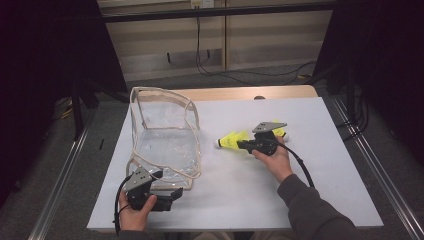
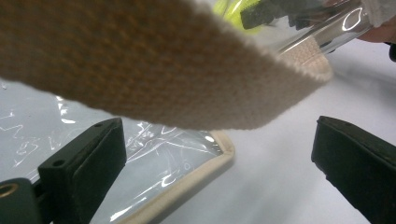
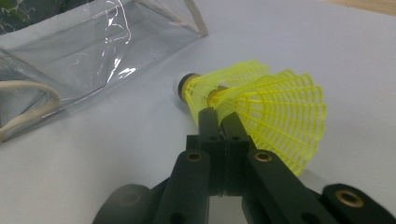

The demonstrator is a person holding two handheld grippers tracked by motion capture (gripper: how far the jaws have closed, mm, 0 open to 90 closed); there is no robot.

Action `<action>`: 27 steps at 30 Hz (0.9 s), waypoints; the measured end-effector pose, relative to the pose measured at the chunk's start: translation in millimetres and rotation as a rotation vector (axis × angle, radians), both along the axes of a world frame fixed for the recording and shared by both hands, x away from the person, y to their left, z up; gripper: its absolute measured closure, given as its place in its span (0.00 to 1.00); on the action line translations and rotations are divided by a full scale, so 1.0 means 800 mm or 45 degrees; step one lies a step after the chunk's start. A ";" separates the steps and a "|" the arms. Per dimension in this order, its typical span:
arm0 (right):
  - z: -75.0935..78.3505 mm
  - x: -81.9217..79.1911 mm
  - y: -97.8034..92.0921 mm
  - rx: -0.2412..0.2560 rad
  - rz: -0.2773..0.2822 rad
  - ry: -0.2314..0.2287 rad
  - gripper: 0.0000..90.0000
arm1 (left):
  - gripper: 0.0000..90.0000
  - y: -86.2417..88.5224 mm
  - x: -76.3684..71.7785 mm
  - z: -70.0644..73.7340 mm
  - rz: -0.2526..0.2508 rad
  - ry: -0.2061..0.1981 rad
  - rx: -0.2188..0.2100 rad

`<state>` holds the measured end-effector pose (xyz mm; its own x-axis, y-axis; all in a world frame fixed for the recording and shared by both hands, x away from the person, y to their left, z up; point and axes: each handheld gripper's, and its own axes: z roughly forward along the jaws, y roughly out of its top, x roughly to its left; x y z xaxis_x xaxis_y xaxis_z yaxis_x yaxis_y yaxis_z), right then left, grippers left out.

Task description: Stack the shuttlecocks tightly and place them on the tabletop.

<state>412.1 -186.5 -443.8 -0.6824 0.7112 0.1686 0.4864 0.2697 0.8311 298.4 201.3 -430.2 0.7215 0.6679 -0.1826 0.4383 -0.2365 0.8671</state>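
Yellow plastic shuttlecocks [image 1: 234, 139], net-skirted with a white cork nose on the nearest one, lie on the white table board [image 1: 310, 180] to the right of a clear vinyl pouch with cream fabric trim [image 1: 165, 140]. In the right gripper view they look like two shuttlecocks nested or side by side [image 3: 261, 107], though exactly how they overlap is hard to tell. The right gripper [image 1: 246, 145] has its black jaws pressed together on the edge of a yellow skirt, with no gap visible between them.

The shuttlecocks' long axis runs roughly left to right across the table, with the white nose [image 1: 218, 143] pointing left toward the pouch and the flared skirts toward the right hand [image 1: 272, 157]. The pouch stands just to the left of the nose, near it but apart, its open mouth facing up and its walls sagging.

The left gripper [image 1: 172, 195] sits at the pouch's near right corner. Its jaws stand wide apart, with the cream trim [image 2: 201, 177] and a webbing strap [image 2: 140, 60] close in front of them, not clamped on anything.

The right hand is the nearer of the two to the shuttlecocks. Any carry into the pouch would likely go leftward and upward over the rim, nose first.
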 end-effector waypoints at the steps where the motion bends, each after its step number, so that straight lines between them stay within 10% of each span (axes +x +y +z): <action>1: 0.000 0.000 0.000 0.001 0.000 0.001 1.00 | 0.03 0.000 0.000 0.000 -0.001 0.000 0.002; 27: -0.006 0.002 0.000 0.006 0.013 0.018 1.00 | 0.03 0.000 0.000 0.000 -0.002 0.000 -0.001</action>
